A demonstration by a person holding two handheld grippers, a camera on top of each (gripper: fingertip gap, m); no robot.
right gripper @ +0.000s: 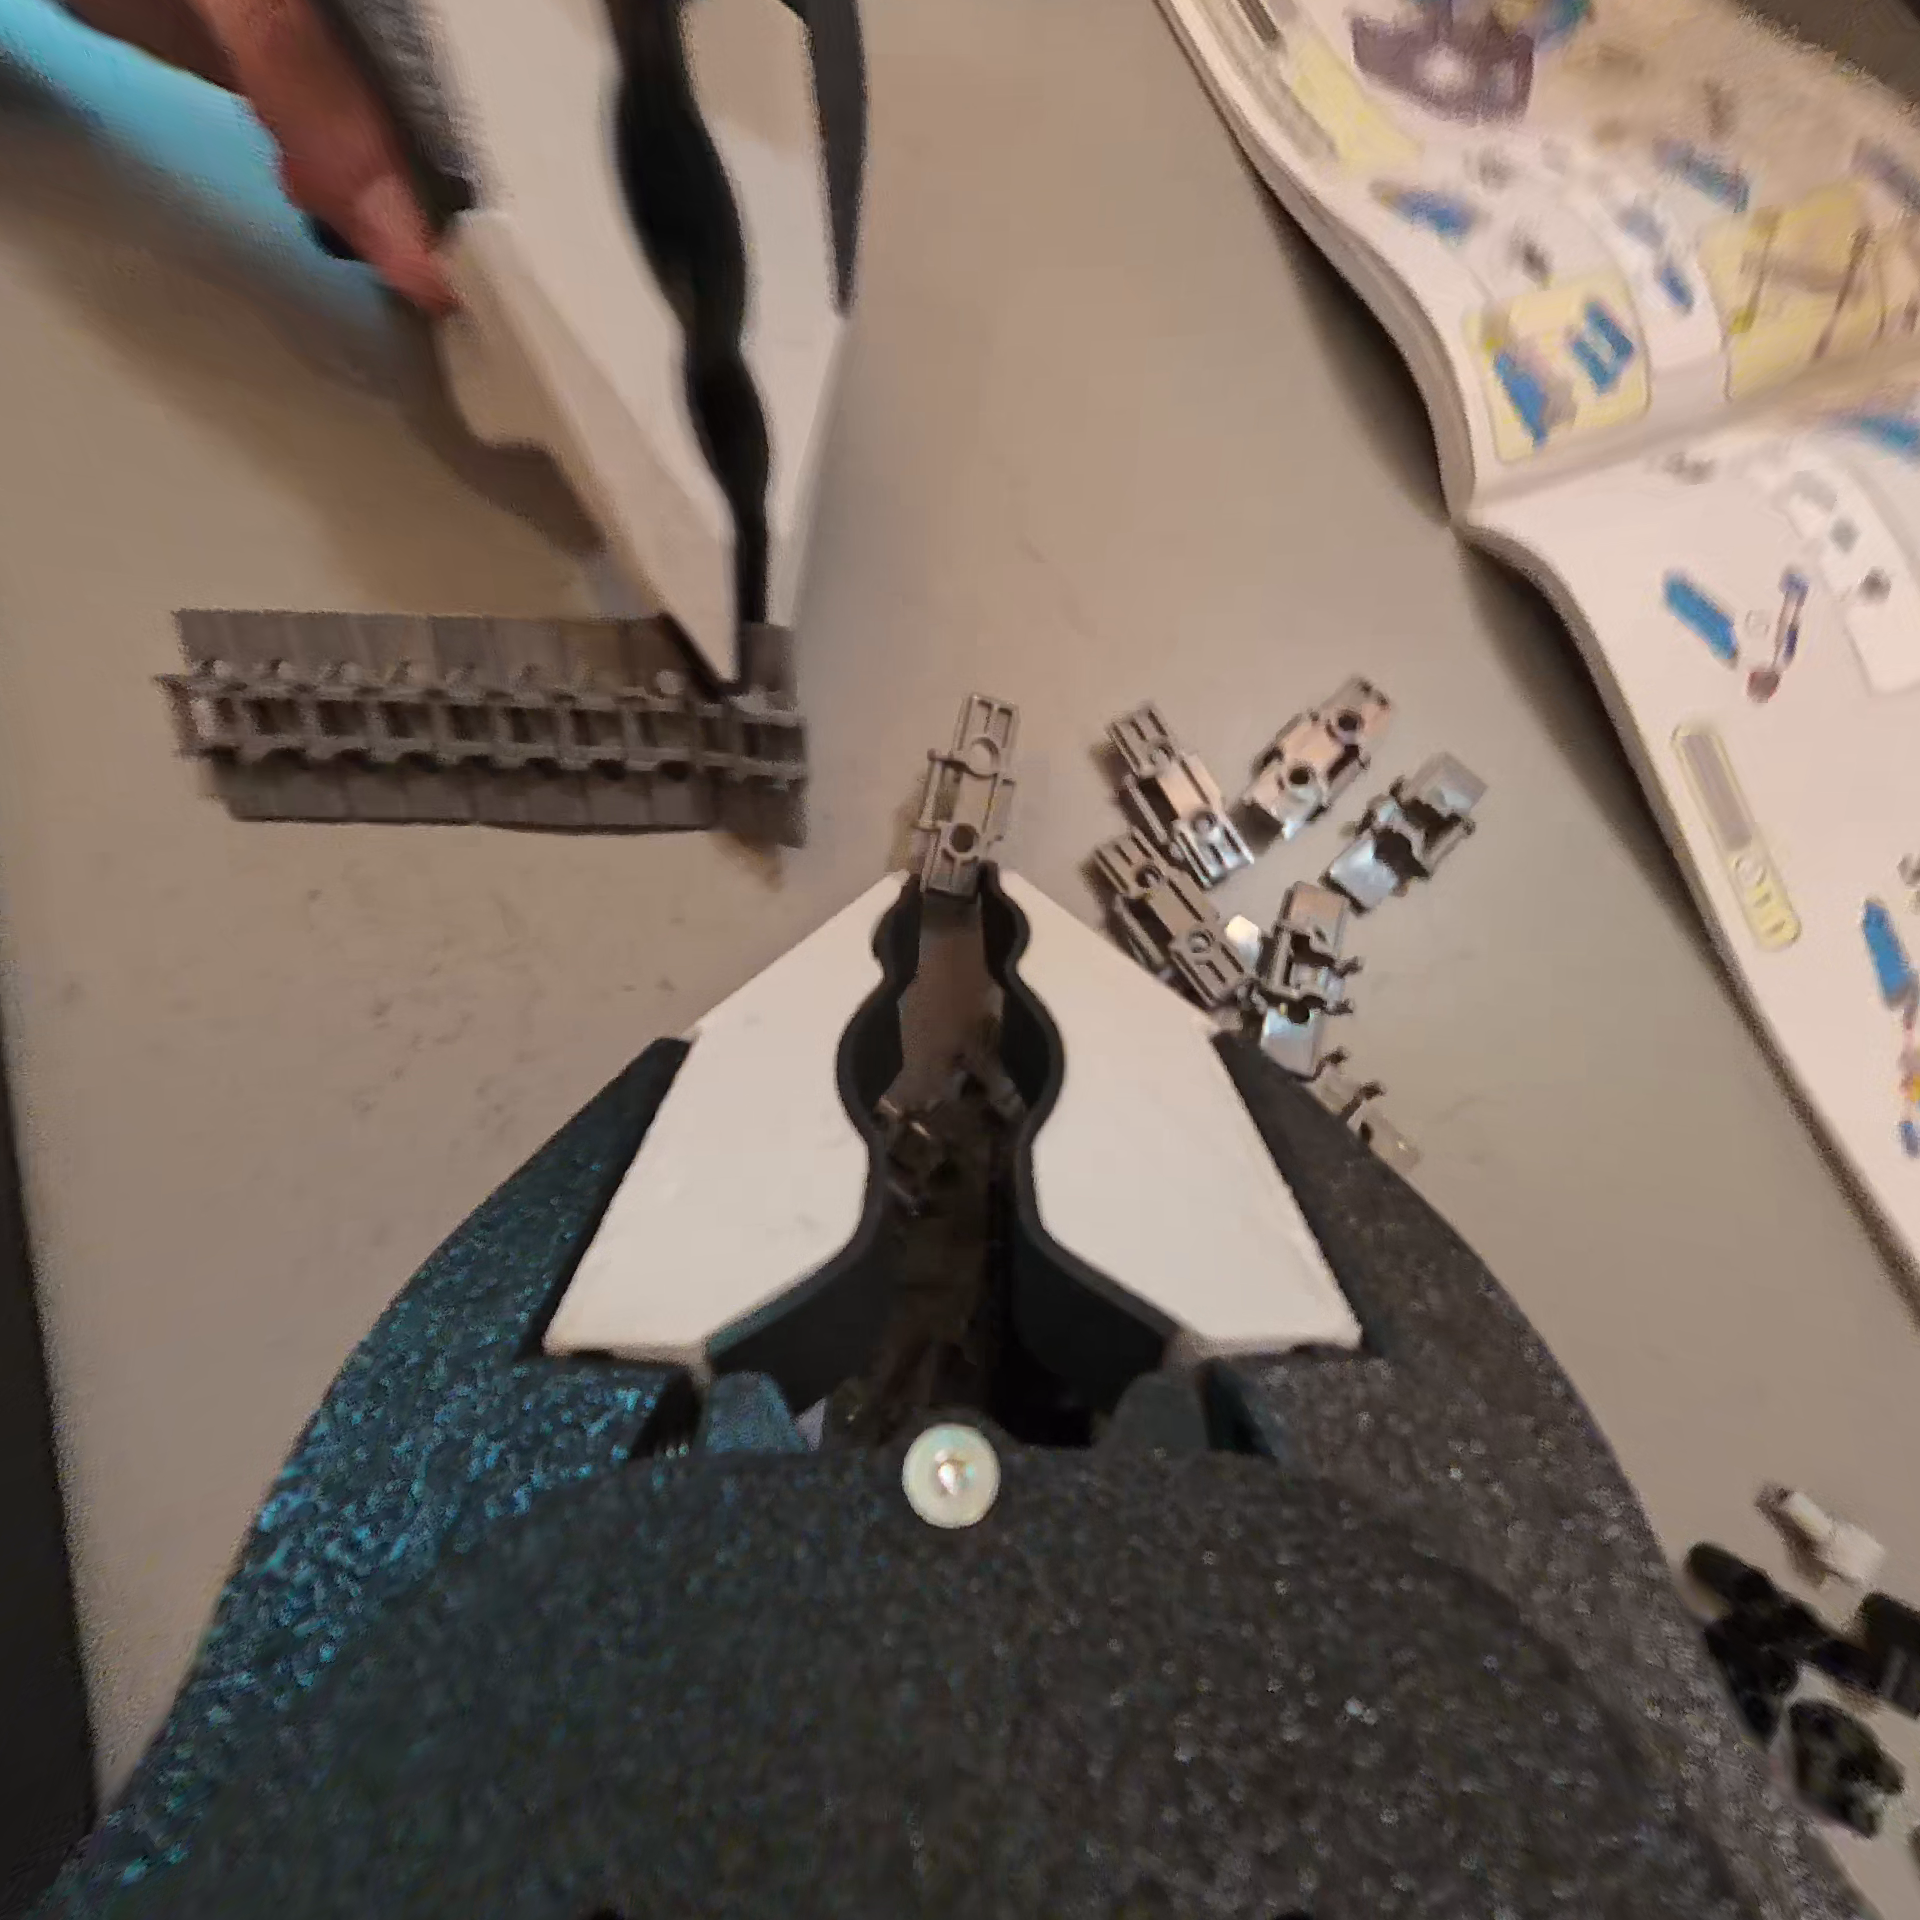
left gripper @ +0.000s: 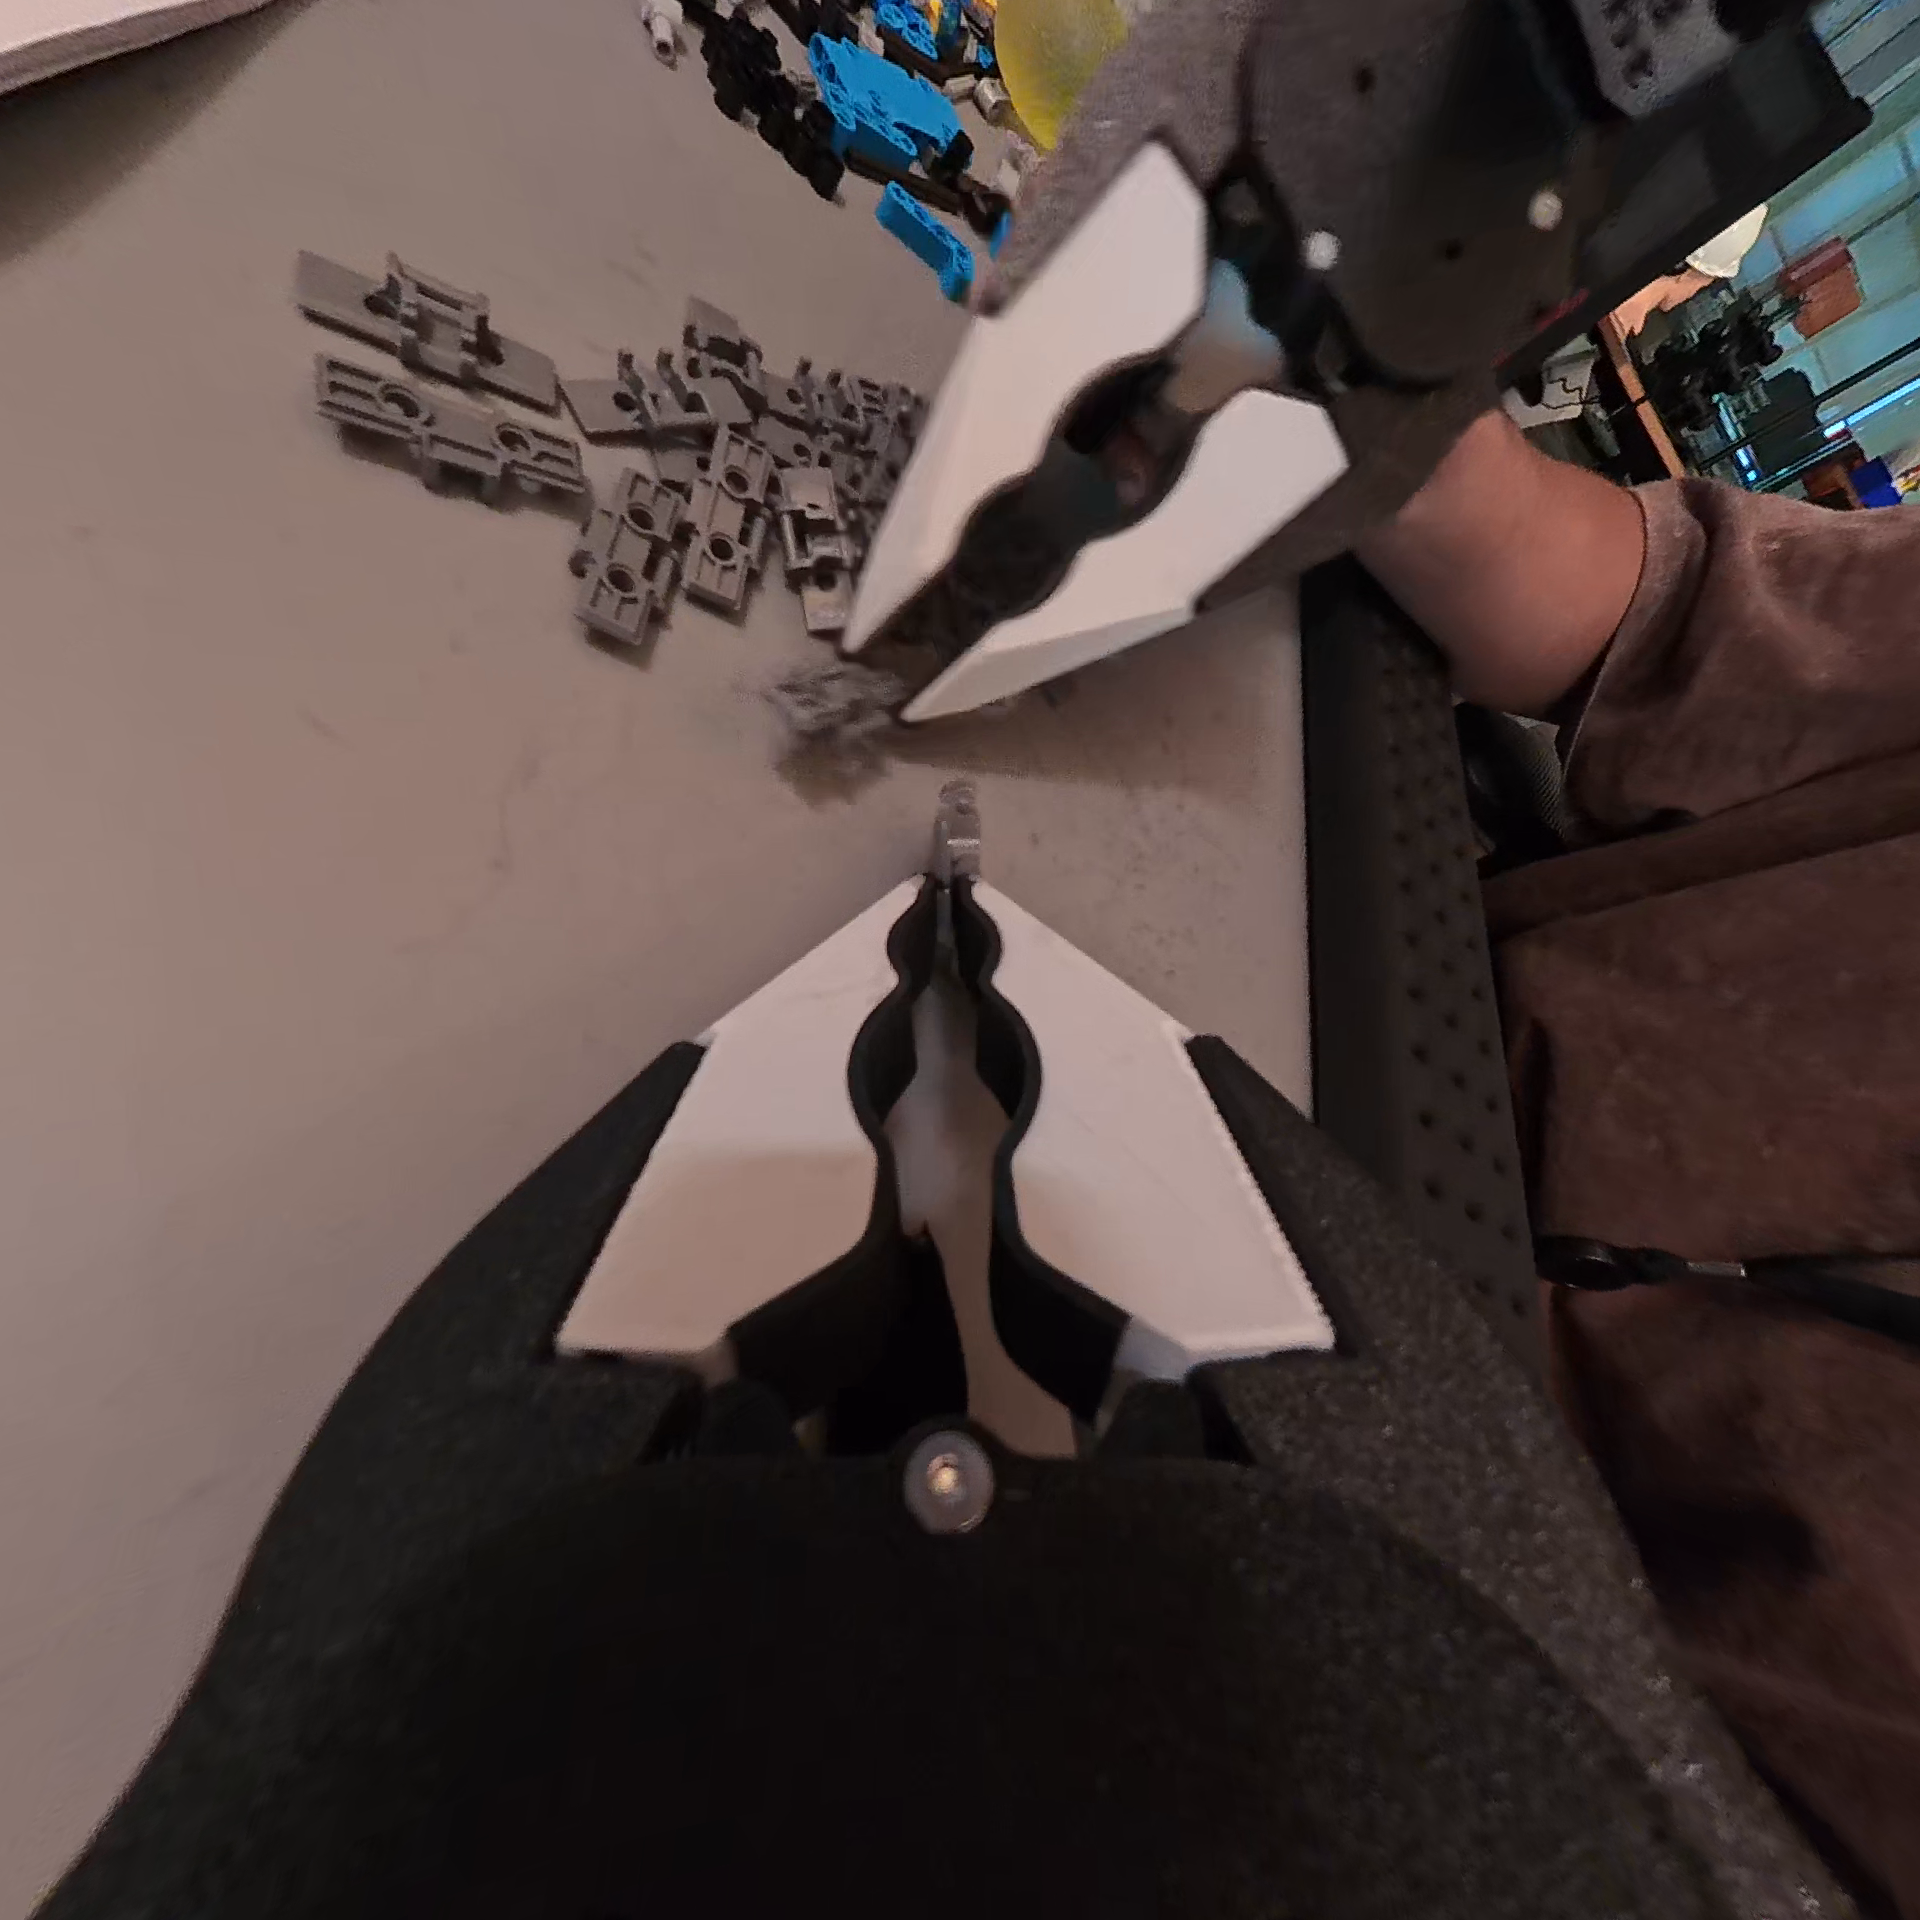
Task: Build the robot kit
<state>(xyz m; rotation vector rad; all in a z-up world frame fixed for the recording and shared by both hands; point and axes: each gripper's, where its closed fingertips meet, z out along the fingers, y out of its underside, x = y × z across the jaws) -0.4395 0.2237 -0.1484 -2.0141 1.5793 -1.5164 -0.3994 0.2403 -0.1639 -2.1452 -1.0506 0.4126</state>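
Note:
My left gripper (left gripper: 951, 885) is shut on the end link of a grey track chain (left gripper: 956, 831), which this view shows edge-on. The right wrist view shows the chain (right gripper: 488, 727) lying flat on the beige table (right gripper: 1039, 416), with the left gripper (right gripper: 743, 665) pinching its right end. My right gripper (right gripper: 945, 883) is shut on a single grey track link (right gripper: 966, 790), held a short way right of the chain's held end. In the left wrist view the right gripper (left gripper: 878, 681) comes in from the upper right with the blurred link (left gripper: 831, 717) at its tips.
A pile of loose grey links (left gripper: 675, 468) lies on the table, also seen right of my right gripper (right gripper: 1247, 862). Blue and black pieces (left gripper: 883, 104) lie farther off. An open instruction booklet (right gripper: 1558, 364) lies at the right. A person's forearm (left gripper: 1507, 561) and black perforated edge (left gripper: 1403, 935) border the table. The tips of one gripper are about 5 cm away from the tips of the other.

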